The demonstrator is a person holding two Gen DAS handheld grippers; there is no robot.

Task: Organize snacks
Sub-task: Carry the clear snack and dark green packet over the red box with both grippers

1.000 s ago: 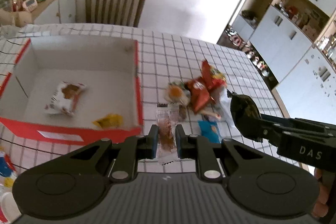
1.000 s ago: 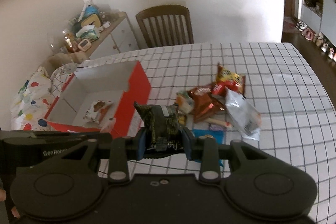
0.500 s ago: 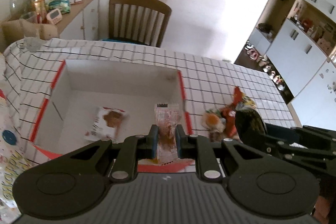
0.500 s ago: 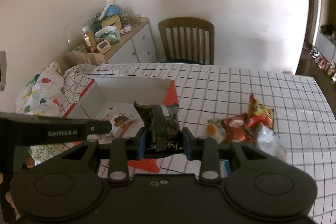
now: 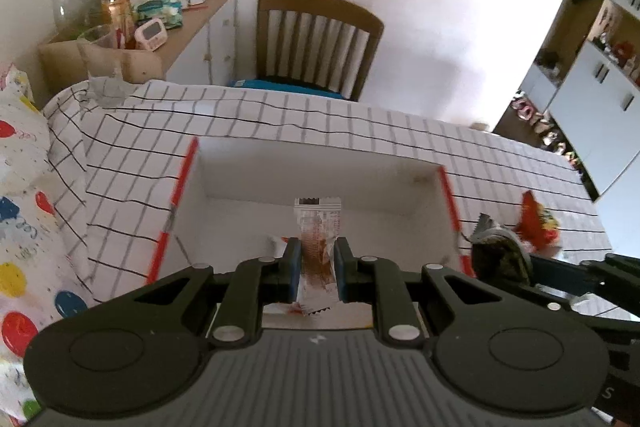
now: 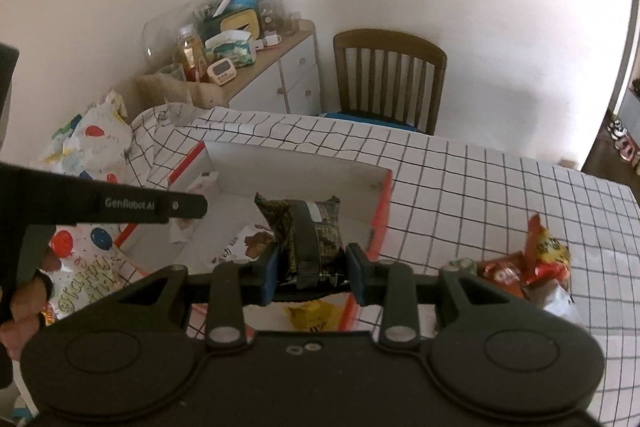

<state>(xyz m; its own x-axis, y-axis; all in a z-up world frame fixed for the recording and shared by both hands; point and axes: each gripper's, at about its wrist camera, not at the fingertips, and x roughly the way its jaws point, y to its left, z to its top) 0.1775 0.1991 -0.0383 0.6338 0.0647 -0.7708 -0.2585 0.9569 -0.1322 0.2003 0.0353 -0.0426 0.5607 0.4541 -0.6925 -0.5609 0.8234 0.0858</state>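
Red-edged cardboard box [image 5: 448, 195] now fills the middle of both views, where a second ago it sat off to the left: both hands have carried their snacks across, so dropping them in comes next. On the left, the left gripper [image 5: 317, 263] has its jaws clamped on a slim clear wrapper [image 5: 318, 227] over the box floor. Right of it, the right gripper [image 6: 312, 271] grips a dark packet [image 6: 308, 231] above the box's near right corner, with the remaining snacks [image 6: 524, 267] on the table [image 6: 500, 187] further right
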